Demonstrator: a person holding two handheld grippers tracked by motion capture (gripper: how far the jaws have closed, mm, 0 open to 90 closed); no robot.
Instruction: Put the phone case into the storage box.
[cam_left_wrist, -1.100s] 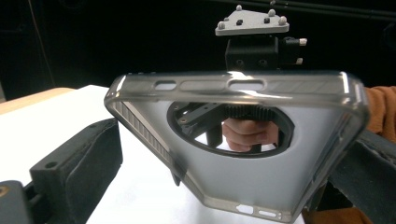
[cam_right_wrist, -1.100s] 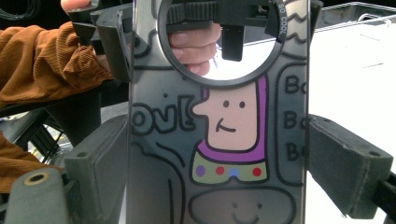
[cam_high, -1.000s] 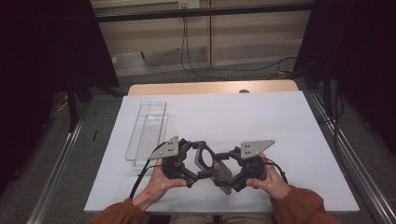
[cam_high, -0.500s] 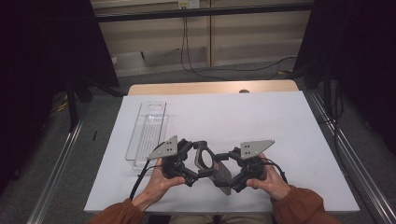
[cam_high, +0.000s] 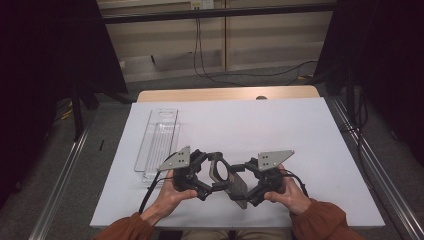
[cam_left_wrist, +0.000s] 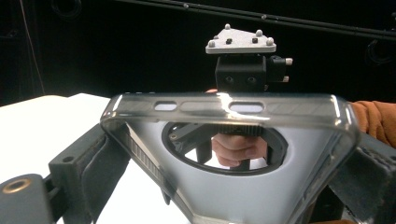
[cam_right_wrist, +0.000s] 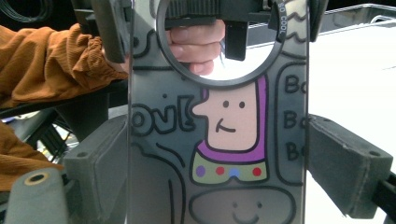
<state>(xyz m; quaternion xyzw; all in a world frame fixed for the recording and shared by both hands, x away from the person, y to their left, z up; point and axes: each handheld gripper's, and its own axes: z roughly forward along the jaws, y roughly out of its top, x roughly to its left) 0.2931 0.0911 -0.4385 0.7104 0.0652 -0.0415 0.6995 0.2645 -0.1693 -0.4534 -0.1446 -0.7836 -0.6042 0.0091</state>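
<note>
I hold the phone case over the desk with both grippers clamped on its side edges, and it seems light, bendable, slippery, so edges are best.

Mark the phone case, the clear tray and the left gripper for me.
phone case (cam_right_wrist: 219, 140): right gripper view, on the printed cartoon face.
clear tray (cam_high: 159, 140): high view, on its ribbed floor.
left gripper (cam_high: 212, 182): high view, between its jaws at the case.

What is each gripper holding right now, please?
Left gripper: shut on the phone case.
Right gripper: shut on the same phone case, pads at both edges.
</note>
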